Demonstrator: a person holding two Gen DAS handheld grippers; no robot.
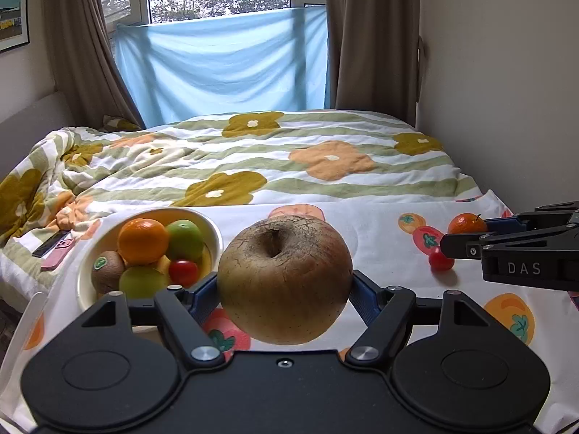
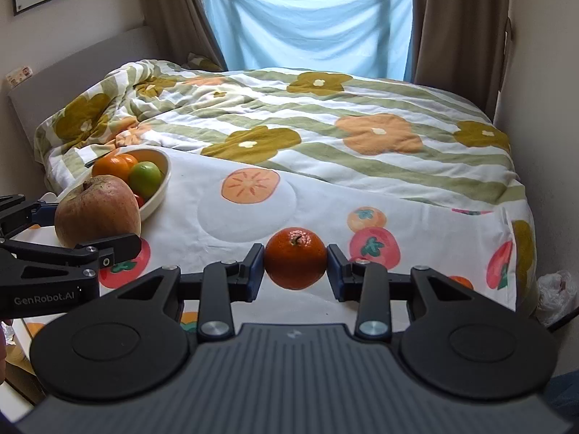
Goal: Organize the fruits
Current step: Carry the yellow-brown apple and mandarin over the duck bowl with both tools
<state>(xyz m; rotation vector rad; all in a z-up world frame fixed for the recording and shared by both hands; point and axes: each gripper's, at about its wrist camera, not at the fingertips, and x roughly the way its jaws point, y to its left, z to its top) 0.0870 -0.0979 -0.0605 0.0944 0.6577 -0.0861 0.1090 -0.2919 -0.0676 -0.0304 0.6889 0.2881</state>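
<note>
My left gripper [image 1: 284, 285] is shut on a large brownish apple [image 1: 285, 280], held above the fruit-print cloth [image 1: 380, 238]. The same apple [image 2: 97, 211] shows at the left of the right wrist view. My right gripper [image 2: 295, 262] is shut on a small orange mandarin [image 2: 295, 258], also lifted off the cloth; the mandarin [image 1: 466, 223] appears at the right of the left wrist view. A cream bowl [image 1: 213, 231] to the left holds an orange, green fruits, a kiwi and a cherry tomato. One cherry tomato [image 1: 440, 260] lies on the cloth near the right gripper.
The cloth covers the near end of a bed with a flowered duvet [image 1: 289, 152]. A pink phone [image 1: 58, 253] and a dark phone lie left of the bowl. Walls stand close on the right; a white plastic bag [image 2: 555, 289] sits past the cloth's right edge.
</note>
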